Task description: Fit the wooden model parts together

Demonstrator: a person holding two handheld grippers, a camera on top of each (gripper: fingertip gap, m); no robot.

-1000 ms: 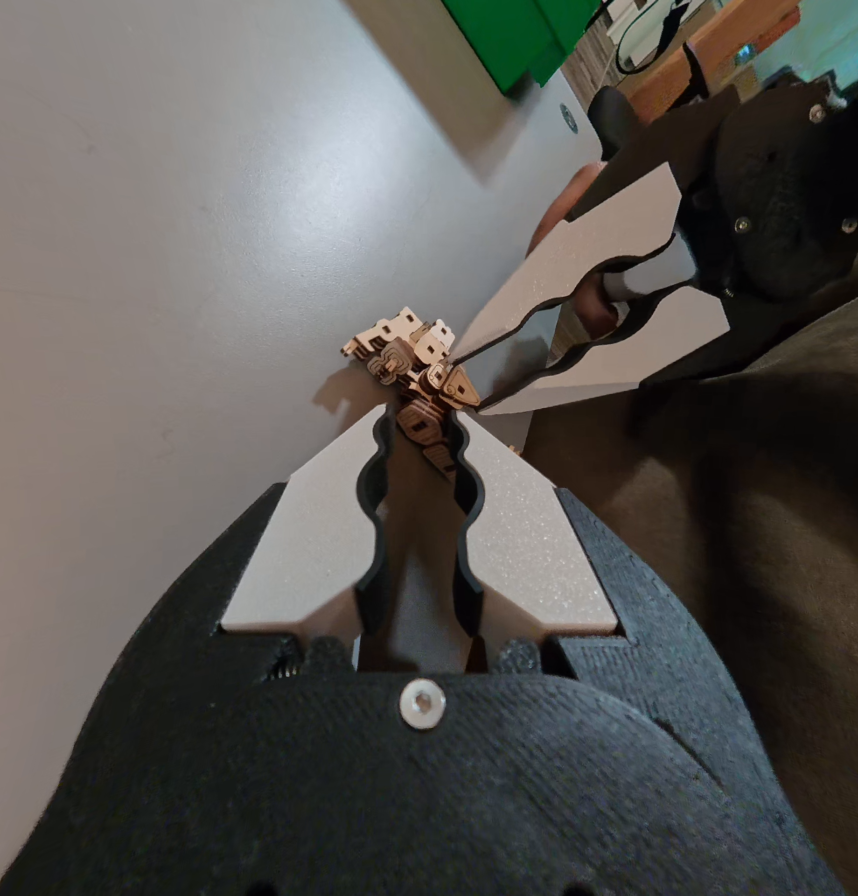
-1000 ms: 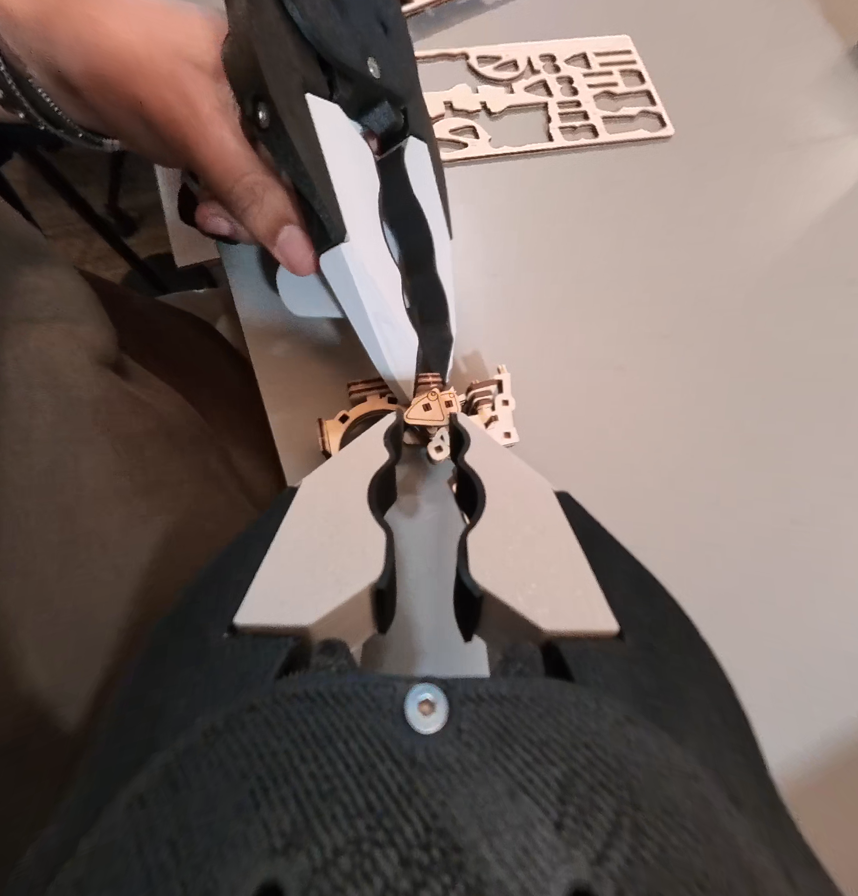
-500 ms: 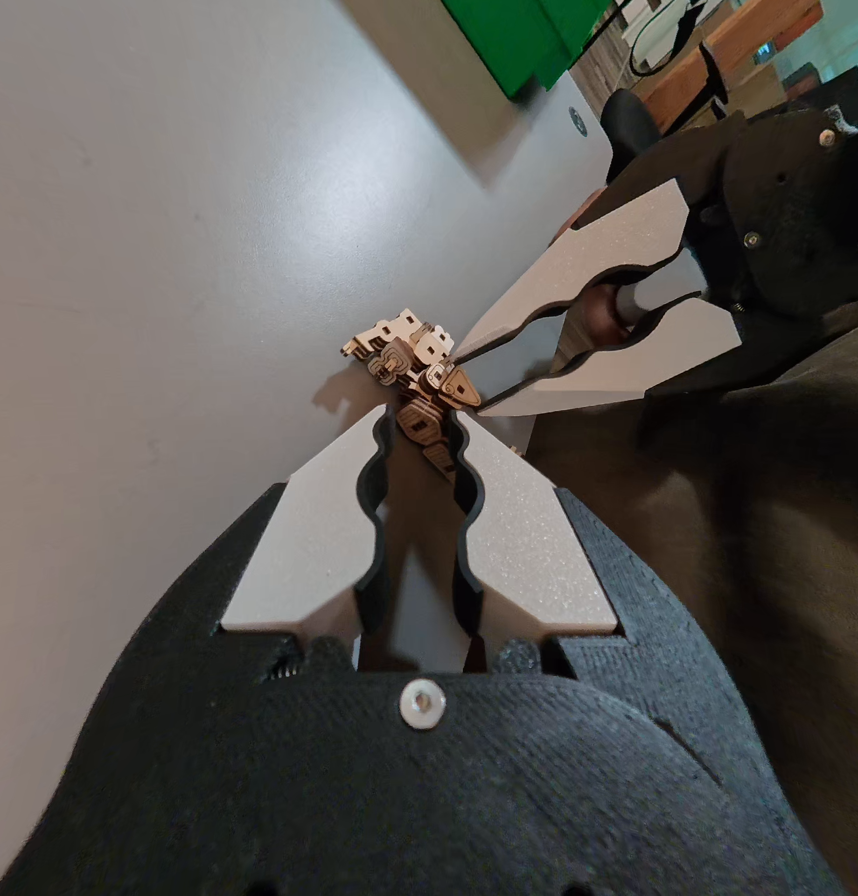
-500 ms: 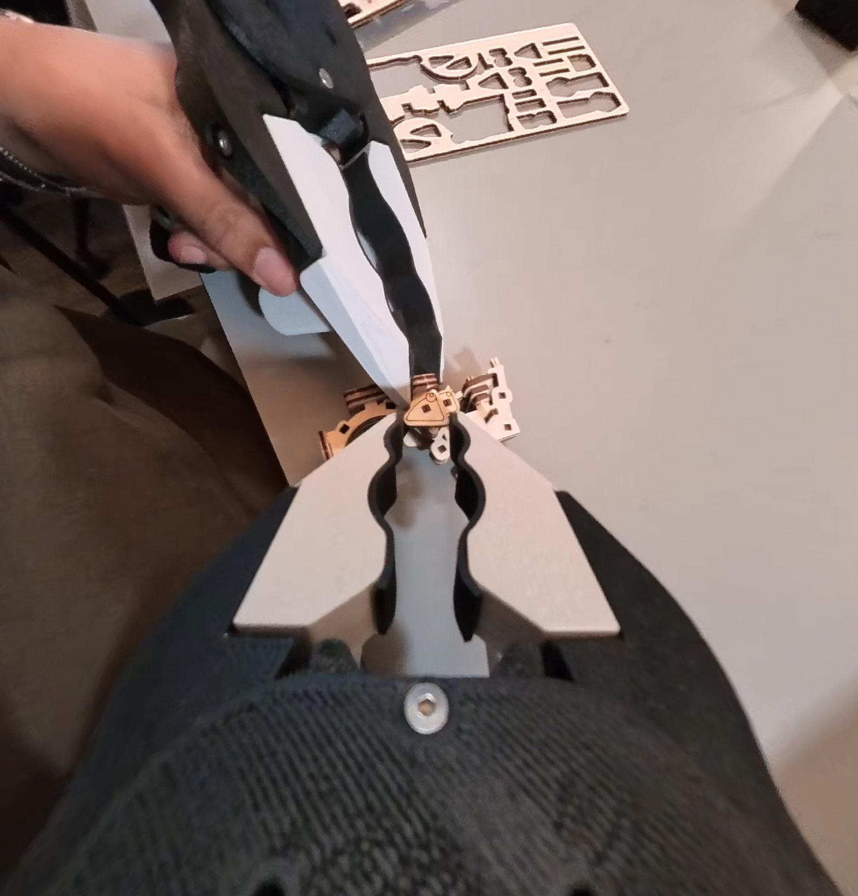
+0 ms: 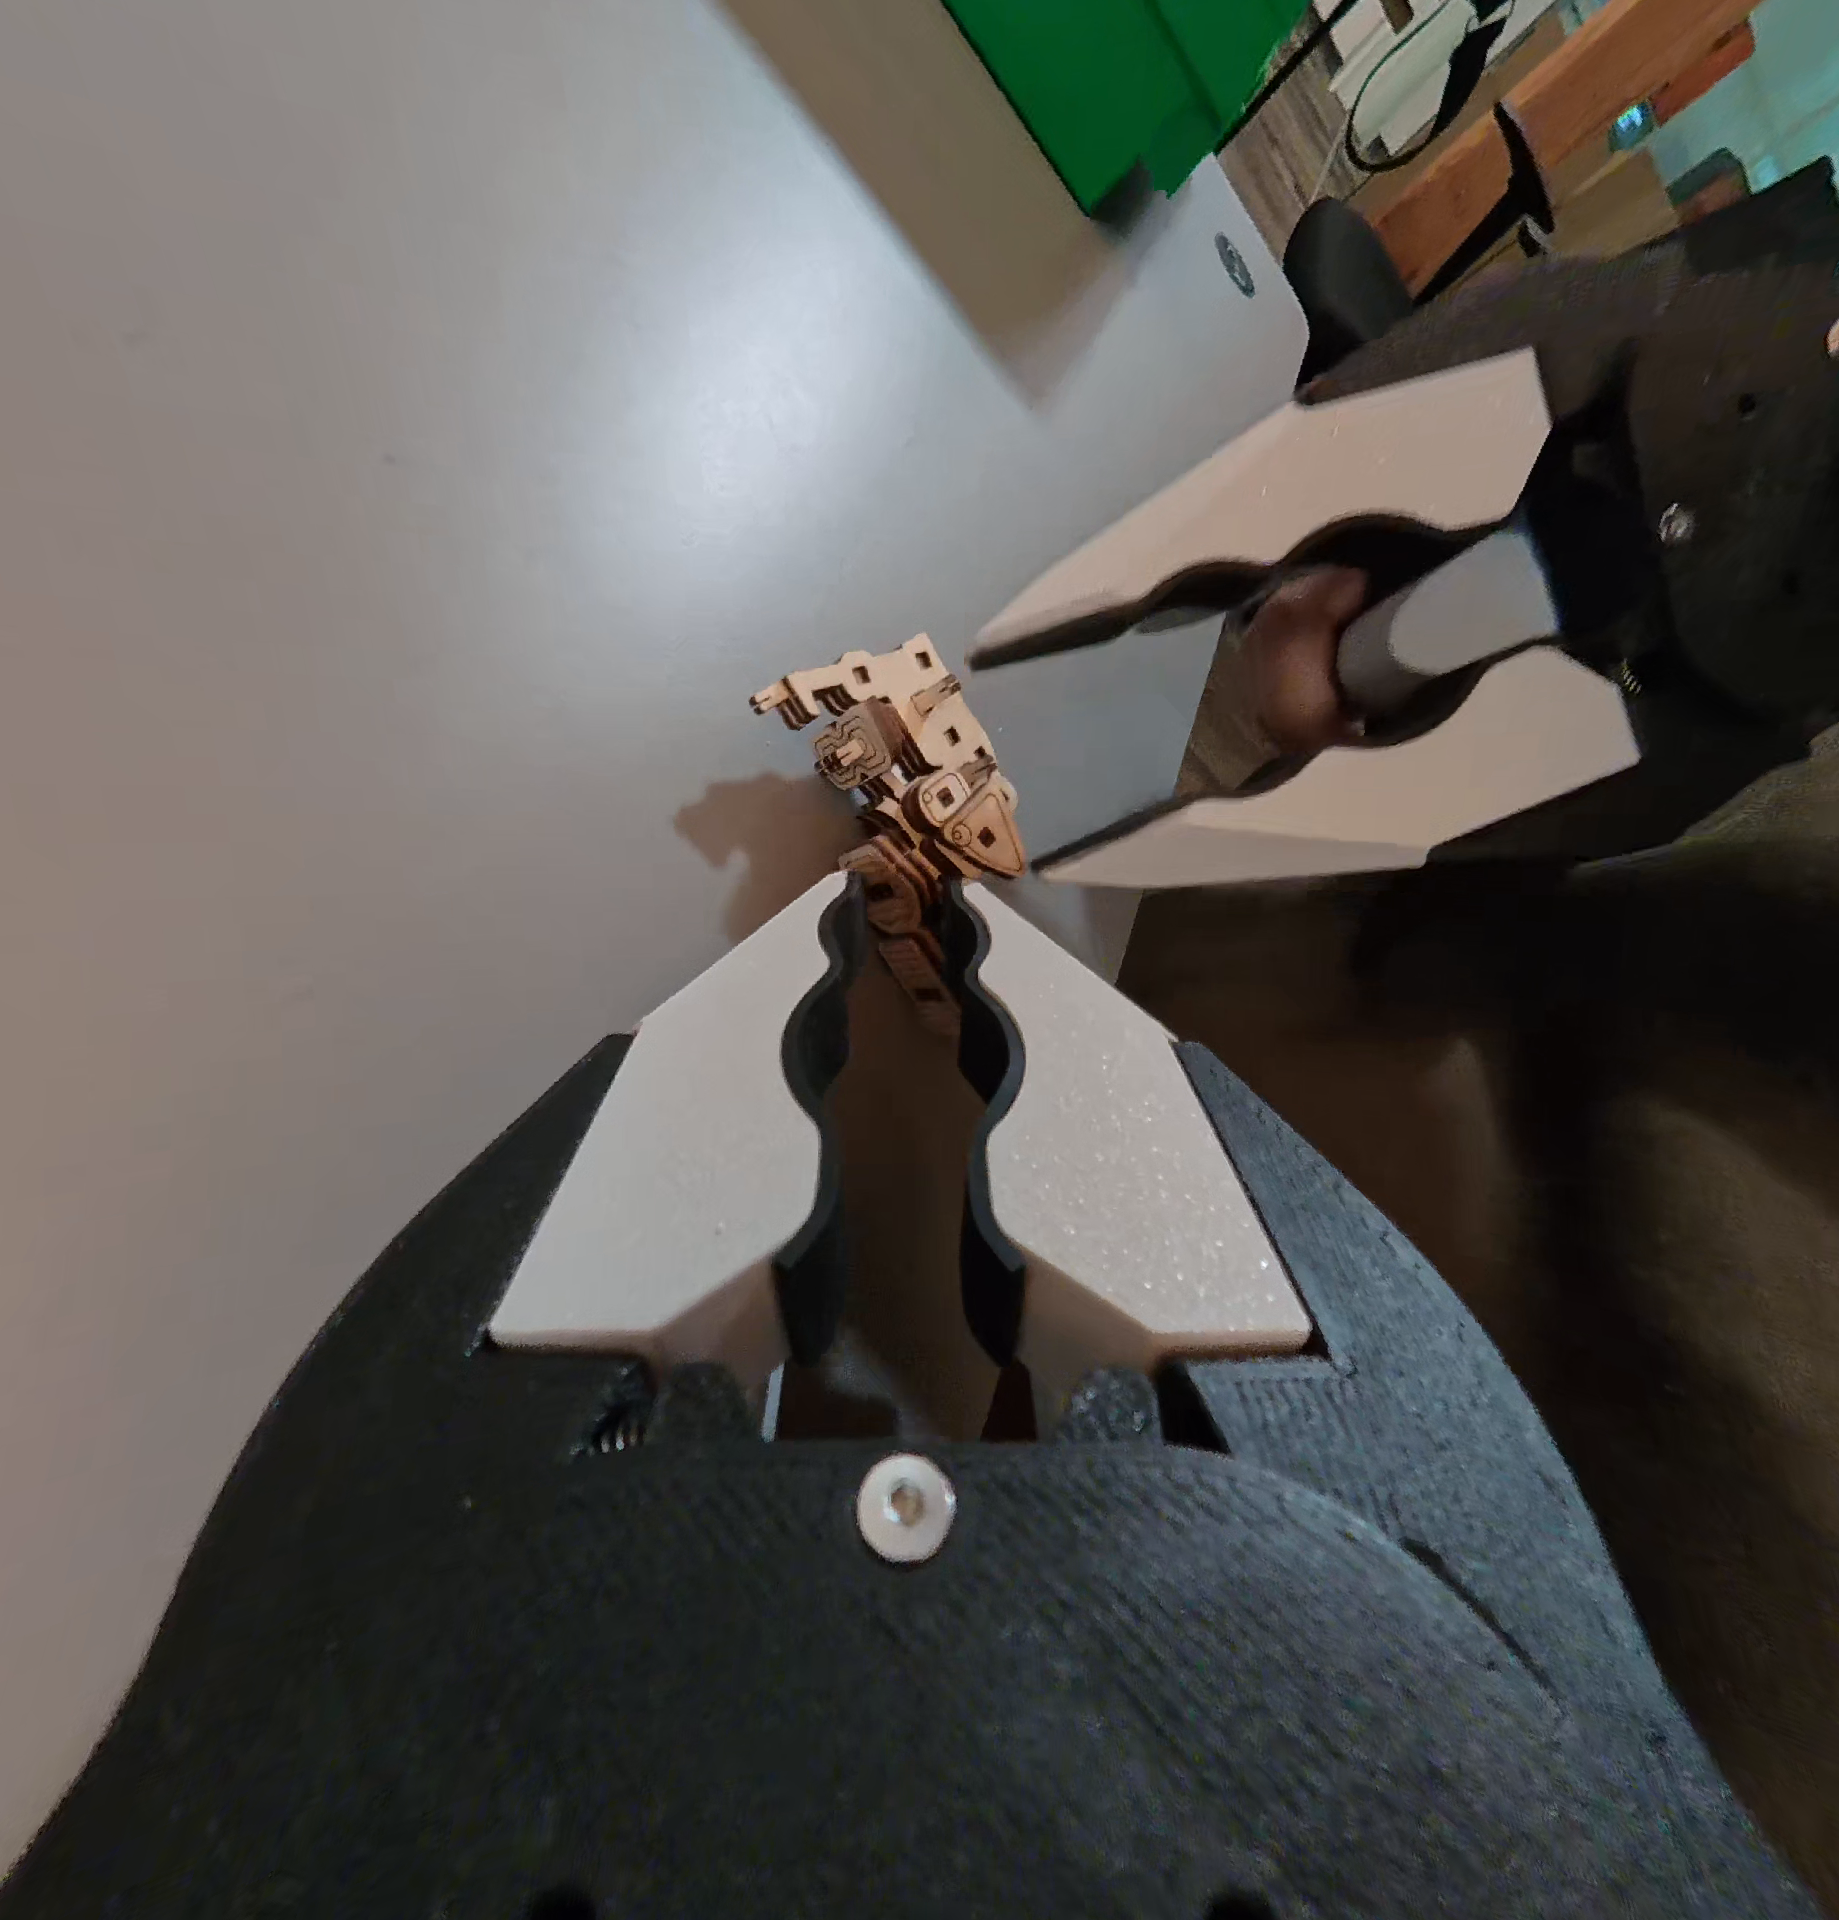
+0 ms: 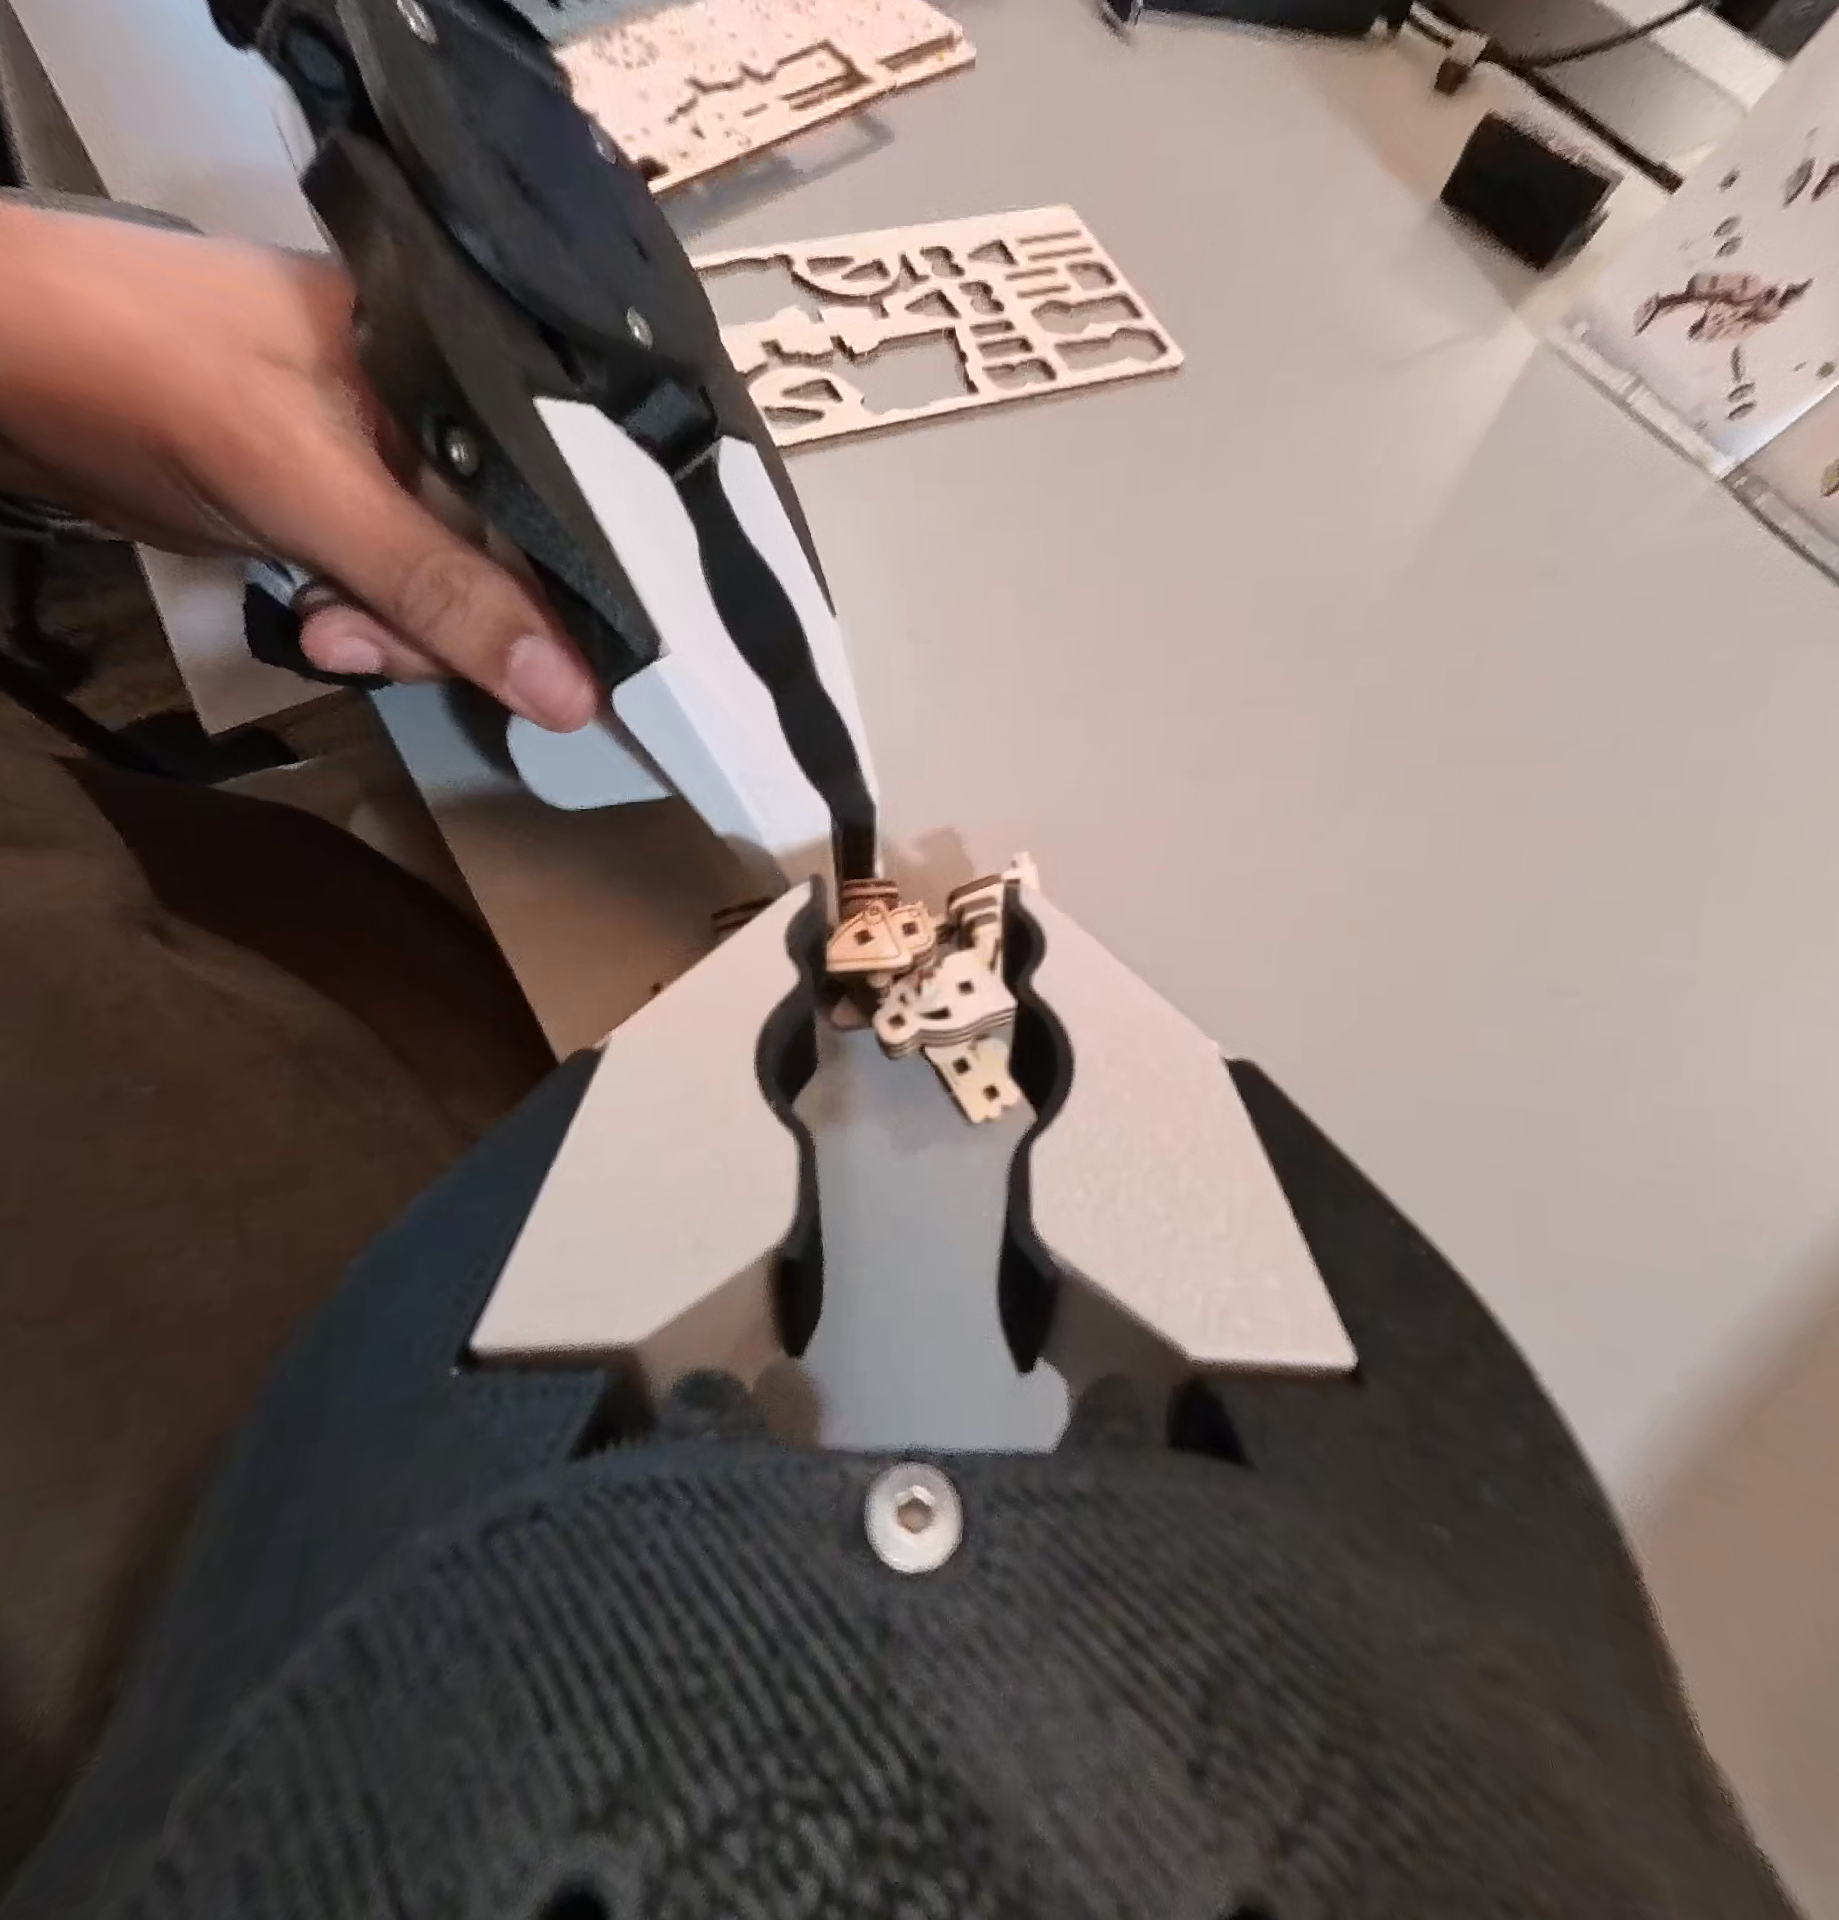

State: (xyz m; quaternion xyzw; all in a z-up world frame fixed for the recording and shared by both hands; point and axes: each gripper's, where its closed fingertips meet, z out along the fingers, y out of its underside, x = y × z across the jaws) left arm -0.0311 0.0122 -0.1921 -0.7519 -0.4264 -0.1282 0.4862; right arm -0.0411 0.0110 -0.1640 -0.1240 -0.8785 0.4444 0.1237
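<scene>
The small wooden model (image 5: 894,748) is a cluster of light plywood parts with a triangular piece at its right end, held just above the grey table (image 5: 375,520). My left gripper (image 5: 904,894) is shut on the model's lower part. My right gripper (image 5: 1008,758) is open, its tips spread on either side of the triangular piece without pinching it. In the right wrist view the model (image 6: 946,987) sits between the right gripper's (image 6: 920,888) spread fingers. There the left gripper (image 6: 855,852), held by a hand (image 6: 271,499), comes down from the upper left.
Two punched-out plywood sheets (image 6: 956,312) (image 6: 769,83) lie farther back on the table. A black box (image 6: 1528,197) and a pale box with printed pictures (image 6: 1777,312) stand at the right. The table edge (image 6: 499,935) and a brown-clad lap (image 6: 167,1039) are at the left.
My right gripper has opened and let go of the triangular piece it pinched. My left gripper keeps its hold on the model. The right wrist view now takes in more of the table.
</scene>
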